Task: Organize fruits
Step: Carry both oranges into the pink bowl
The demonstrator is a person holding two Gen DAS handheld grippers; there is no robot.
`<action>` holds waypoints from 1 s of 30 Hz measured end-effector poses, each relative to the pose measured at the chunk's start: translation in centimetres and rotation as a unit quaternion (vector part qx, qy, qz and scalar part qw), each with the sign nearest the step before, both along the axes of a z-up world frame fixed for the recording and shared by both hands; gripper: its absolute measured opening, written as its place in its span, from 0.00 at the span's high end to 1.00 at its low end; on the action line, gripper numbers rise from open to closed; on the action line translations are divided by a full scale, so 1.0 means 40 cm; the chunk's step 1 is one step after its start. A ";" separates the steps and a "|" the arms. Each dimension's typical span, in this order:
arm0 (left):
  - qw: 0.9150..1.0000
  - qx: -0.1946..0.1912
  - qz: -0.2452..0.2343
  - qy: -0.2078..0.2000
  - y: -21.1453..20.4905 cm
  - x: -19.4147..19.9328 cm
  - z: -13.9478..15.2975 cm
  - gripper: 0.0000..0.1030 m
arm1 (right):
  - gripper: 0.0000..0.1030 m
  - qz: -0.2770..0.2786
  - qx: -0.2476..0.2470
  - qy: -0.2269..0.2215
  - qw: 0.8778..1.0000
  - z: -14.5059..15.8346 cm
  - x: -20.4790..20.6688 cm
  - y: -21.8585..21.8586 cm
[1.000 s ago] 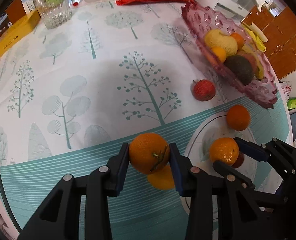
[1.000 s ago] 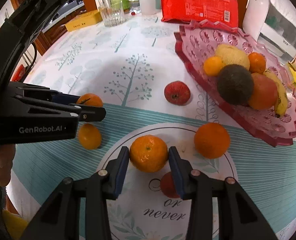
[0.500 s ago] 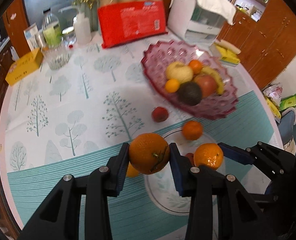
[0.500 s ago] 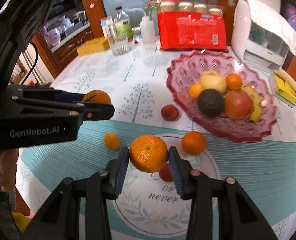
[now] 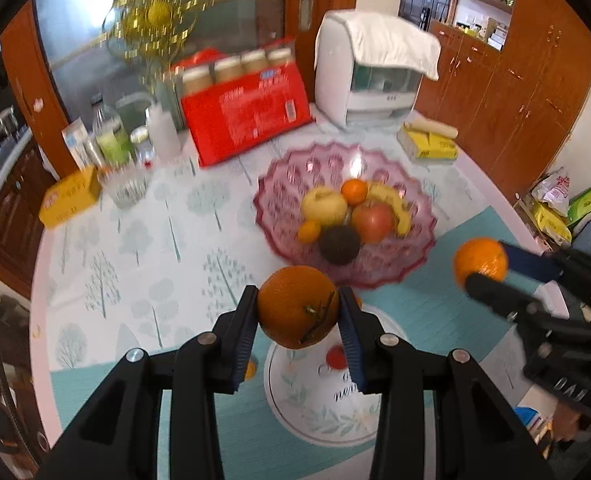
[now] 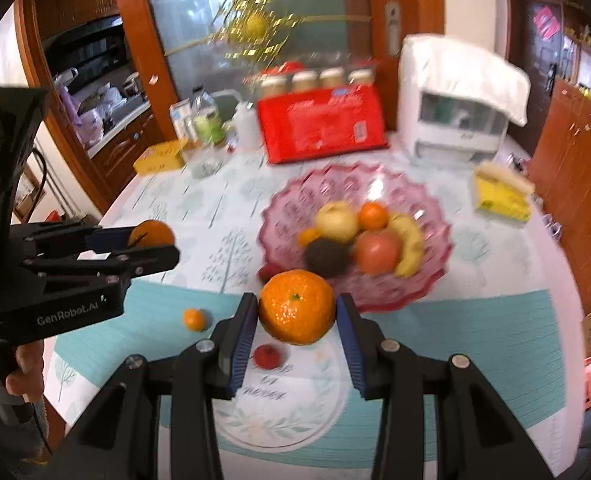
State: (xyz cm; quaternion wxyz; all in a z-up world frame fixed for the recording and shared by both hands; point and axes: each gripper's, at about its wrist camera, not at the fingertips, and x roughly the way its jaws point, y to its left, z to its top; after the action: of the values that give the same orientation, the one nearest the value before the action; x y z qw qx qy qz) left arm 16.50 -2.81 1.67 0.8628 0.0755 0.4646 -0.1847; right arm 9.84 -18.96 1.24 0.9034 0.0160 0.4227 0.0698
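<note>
the left gripper is pinching a round orange with a bit of dry stem between its blue-padded fingers, held up in the air over the table with the pink scalloped glass fruit bowl just beyond it. the right gripper is doing the same thing with a bumpy round mandarin with a tiny green navel, clamped on both sides and lifted clear of the cloth, also just short of the bowl.

in the bowl there's a yellow apple, a small orange, a red apple, a banana, a dark avocado and a tiny mandarin, all bunched together touching.

still loose on the tree-print tablecloth: a small mandarin on the teal stripe off to the left, and a small red fruit on the white round emblem, under the right gripper's load. the emblem has script that reads "or never" in the right wrist view, rest is blurry.

readable writing: "GenRobot.AI" on the side of the left gripper's black body, seen from the right wrist camera. the big red package at the back has white print and a barcode but it's too smeared to read. same for the yellow box by the drinking glass.
</note>
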 end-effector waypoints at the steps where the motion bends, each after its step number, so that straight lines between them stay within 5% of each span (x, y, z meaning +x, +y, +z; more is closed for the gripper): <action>1: 1.000 0.001 -0.001 -0.012 -0.013 0.001 0.024 0.63 | 0.60 -0.001 -0.002 -0.008 1.000 0.018 0.000 -0.013; 8: 0.998 0.008 0.000 -0.062 -0.080 0.036 0.133 0.63 | 0.60 -0.014 -0.022 -0.050 0.998 0.138 0.054 -0.102; 15: 0.997 0.013 0.017 -0.078 -0.123 0.130 0.175 0.63 | 0.60 -0.025 -0.009 -0.045 0.999 0.155 0.166 -0.166; 21: 0.998 0.028 0.033 -0.053 -0.153 0.242 0.101 0.63 | 0.60 -0.037 0.000 -0.021 0.999 0.092 0.271 -0.193; 30: 0.997 0.059 0.031 0.037 -0.183 0.367 -0.144 0.63 | 0.60 -0.037 -0.014 0.061 0.997 -0.129 0.376 -0.162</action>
State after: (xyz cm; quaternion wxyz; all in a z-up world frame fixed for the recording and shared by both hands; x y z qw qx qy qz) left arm 31.18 -10.12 -4.07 0.8442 0.1053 0.5086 -0.1328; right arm 24.87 -25.42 -3.91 0.8780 0.0234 0.4771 0.0299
